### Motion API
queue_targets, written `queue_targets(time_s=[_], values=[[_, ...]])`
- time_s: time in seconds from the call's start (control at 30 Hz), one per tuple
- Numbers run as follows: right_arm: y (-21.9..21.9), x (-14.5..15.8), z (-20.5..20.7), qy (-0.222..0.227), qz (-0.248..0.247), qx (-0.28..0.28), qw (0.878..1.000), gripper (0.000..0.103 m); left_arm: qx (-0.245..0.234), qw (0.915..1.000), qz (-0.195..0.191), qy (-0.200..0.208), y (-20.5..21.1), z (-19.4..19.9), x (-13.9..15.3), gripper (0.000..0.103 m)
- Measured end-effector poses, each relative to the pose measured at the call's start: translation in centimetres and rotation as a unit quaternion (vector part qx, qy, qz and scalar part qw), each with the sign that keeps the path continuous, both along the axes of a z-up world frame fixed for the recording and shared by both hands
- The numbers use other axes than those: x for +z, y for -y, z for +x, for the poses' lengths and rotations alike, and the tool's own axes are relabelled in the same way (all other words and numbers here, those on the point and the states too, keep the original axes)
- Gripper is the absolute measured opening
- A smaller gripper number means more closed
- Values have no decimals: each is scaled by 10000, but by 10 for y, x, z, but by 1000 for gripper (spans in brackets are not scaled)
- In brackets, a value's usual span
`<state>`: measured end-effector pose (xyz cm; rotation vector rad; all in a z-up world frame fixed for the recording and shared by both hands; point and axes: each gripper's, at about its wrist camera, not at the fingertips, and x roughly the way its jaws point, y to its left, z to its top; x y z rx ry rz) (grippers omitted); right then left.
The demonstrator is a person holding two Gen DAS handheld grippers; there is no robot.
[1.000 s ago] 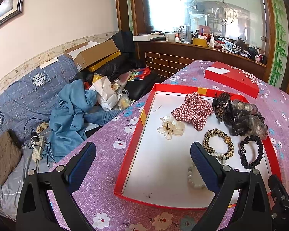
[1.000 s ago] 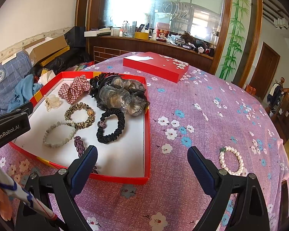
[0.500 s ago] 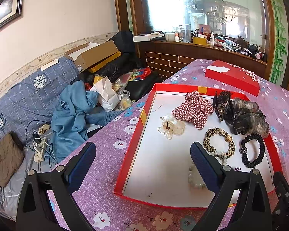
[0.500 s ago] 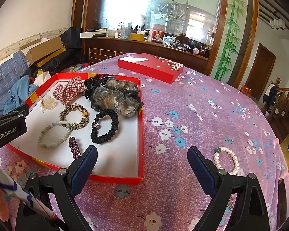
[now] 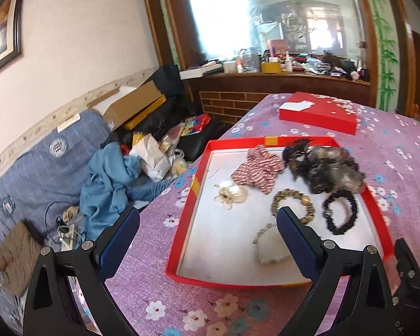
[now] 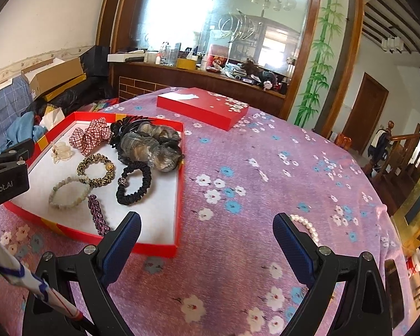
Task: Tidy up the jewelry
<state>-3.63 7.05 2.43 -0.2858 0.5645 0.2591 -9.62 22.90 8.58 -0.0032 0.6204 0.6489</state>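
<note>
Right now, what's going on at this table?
Jewelry is being sorted into a red tray on the purple floral tablecloth. Both claws are open and hold nothing. The left claw hangs over the tray's near edge; the right claw hangs over the cloth beside it. Scrunchies, bracelets and hair clips already lie in the tray. One pearl bracelet lies outside it on the cloth, by the right claw's right finger.

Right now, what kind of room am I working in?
Most likely a lived-in home, a living or dining room. A table under a flowered purple cloth, a cluttered sofa with blue covers, and a wooden staircase by a door all point that way.
</note>
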Motion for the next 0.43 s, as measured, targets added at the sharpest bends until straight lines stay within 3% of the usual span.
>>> queue_targets(time_s=[0.27,0.43], values=[[48,11,-15,-28,236,-235,9994,97,-454,9989,-39,122,42,-8,18,98],[120,18,-12,-288,737,-830,9934,99,-1404,9896,-265,-178,100,-4,10,98]])
